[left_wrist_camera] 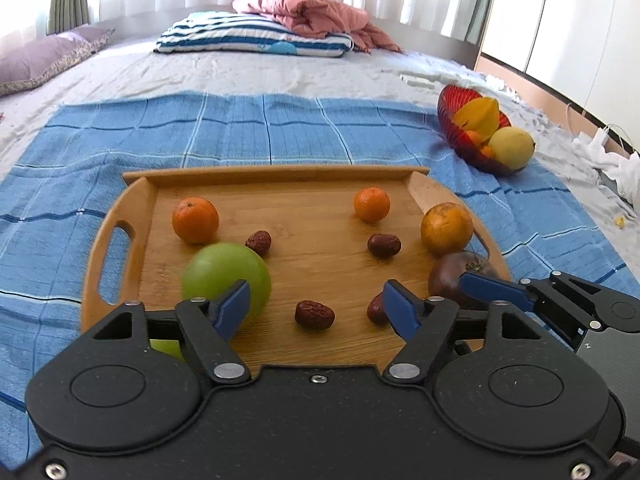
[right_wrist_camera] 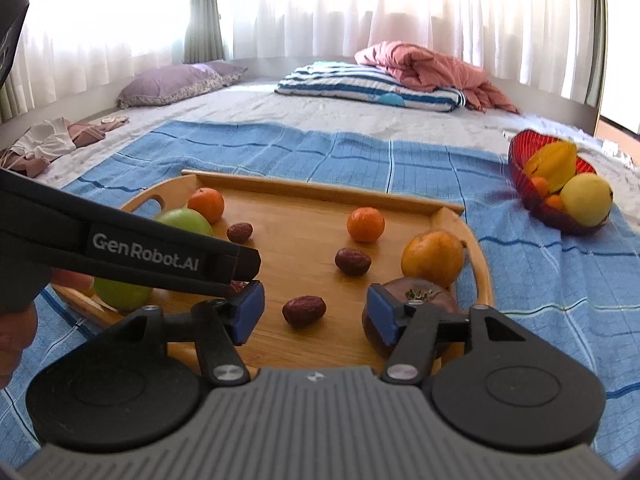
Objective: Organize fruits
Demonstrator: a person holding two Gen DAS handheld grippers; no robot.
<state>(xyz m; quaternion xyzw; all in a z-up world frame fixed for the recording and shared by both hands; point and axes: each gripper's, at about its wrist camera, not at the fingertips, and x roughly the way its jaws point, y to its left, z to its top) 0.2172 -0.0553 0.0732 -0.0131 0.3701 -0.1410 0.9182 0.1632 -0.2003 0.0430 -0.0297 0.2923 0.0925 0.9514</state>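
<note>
My tray (left_wrist_camera: pixel 140 200) lies on a cloth (left_wrist_camera: pixel 280 128) spread over the bed (left_wrist_camera: pixel 240 72), with the bowl (left_wrist_camera: pixel 452 120) of fruit off to its far right on that cloth. On the tray, an apple (left_wrist_camera: pixel 224 276) sits near left with a tangerine (left_wrist_camera: pixel 195 220) behind it, a second tangerine (left_wrist_camera: pixel 371 204) far right, and dates (left_wrist_camera: pixel 314 314) scattered between. A folded blanket (left_wrist_camera: pixel 256 38) lies behind at the bed's far end, and a pillow (left_wrist_camera: pixel 44 56) lies far left.

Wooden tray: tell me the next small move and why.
Probably lower the left tongs onto the red date lying just ahead between their open jaws, then close. Both tongs are empty, and the wooden tray holds loose fruit, unlike the red bowl.
</note>
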